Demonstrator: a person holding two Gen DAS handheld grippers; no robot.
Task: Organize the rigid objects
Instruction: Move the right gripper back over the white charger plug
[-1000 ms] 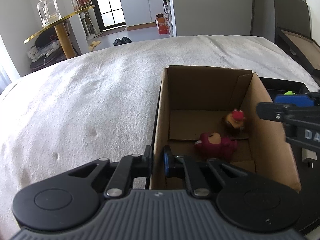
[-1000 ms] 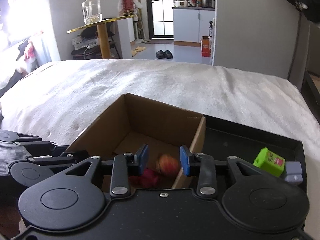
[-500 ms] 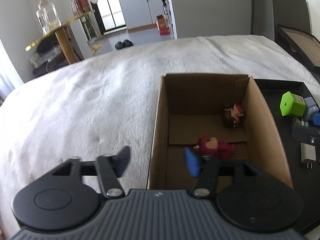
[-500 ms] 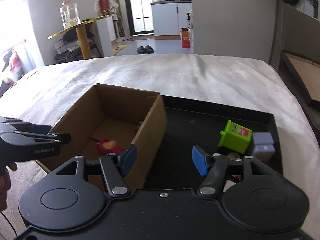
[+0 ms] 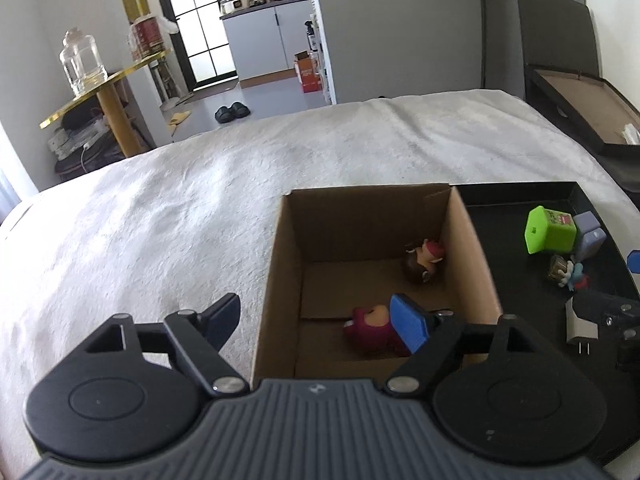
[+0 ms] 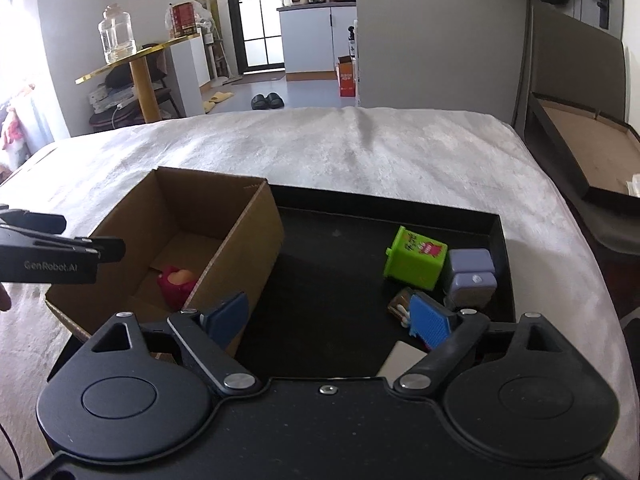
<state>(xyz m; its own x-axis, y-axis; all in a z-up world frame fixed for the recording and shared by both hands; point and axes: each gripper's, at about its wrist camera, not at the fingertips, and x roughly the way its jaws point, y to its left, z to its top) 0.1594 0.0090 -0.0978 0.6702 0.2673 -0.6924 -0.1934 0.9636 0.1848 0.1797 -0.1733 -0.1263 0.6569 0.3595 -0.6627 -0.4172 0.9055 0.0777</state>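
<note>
- Presently we find both claws empty. The left gripper point(image 5: 316, 318) stands with its jaws spread wide; a second ago they were pinched on the near wall of the cardboard box point(image 5: 276, 280), so that hold has been let go.
- Our right gripper point(image 6: 328, 316) is likewise spread wide. A second ago it hung over the box with a small round-headed toy between its pads; it has since swung across to the black tray point(image 6: 496, 264) and carries nothing.
- Inside the box we note two toys: a pink figure point(image 5: 370, 330) near the front, lying on its side, and a brown-headed figure point(image 5: 422, 262) in the far right corner. We judge the second to be the piece just dropped, so that placement counts as done.
- On the tray, nearest the right claw, lie a small pale block point(image 6: 402, 358) and a little figure point(image 6: 402, 306), partly hidden behind the right pad.
- Further back stand a green cube point(image 6: 414, 258) and a grey block point(image 6: 470, 276), touching each other.
- These pieces remain unsorted. We judge the next pick to be the near little figure, which looks small and awkward to seat between the pads.
- Beyond lies the white bedcover point(image 6: 340, 148).
</note>
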